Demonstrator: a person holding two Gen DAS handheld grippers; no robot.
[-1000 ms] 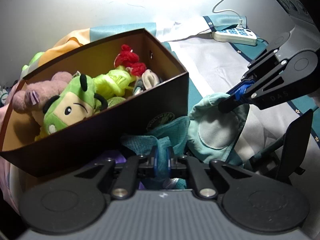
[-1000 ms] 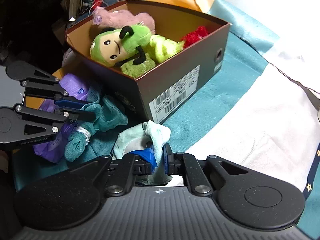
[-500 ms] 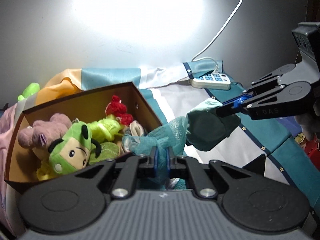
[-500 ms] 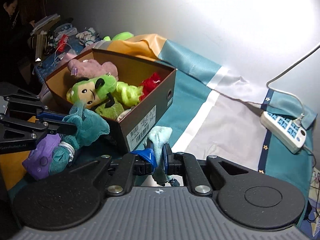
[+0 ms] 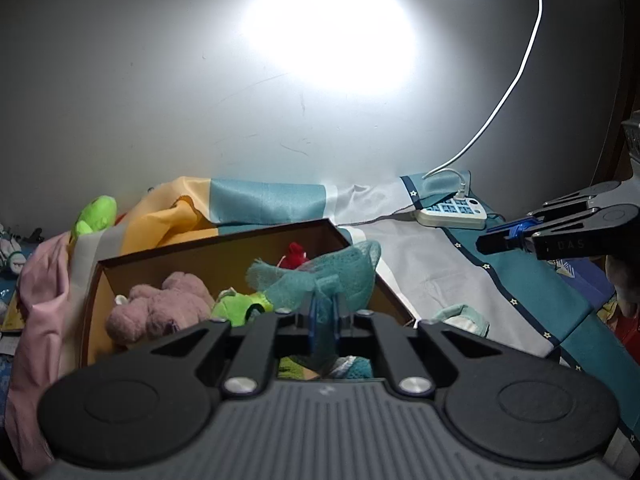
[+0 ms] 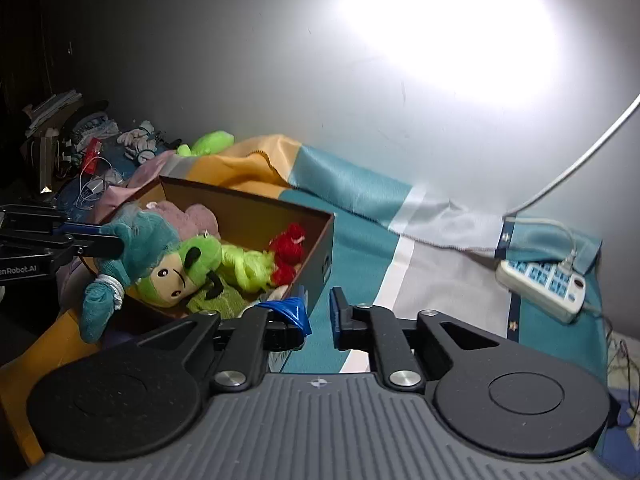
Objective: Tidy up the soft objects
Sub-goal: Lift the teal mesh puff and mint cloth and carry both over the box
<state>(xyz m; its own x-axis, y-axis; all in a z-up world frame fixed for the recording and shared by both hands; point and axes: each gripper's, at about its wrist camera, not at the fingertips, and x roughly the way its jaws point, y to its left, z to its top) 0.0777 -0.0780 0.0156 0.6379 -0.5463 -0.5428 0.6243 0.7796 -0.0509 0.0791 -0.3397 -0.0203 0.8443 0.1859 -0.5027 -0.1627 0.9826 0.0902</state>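
Left hand-held gripper [image 5: 324, 316] pinches teal toy [image 5: 320, 276], hanging just ahead of it above box [image 5: 224, 246]. Box is already part-filled with plushes. Right hand-held gripper [image 6: 318, 316] is drawn close, empty. Pale cloth [image 5: 460, 314] lies on bed beside the left one, probably still to go.

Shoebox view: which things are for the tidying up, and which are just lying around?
For the job: brown box; teal mesh toy in the left gripper; green plush; pink plush; pale teal cloth on the bed.

Just lying about: power strip; white cable; bedsheet.
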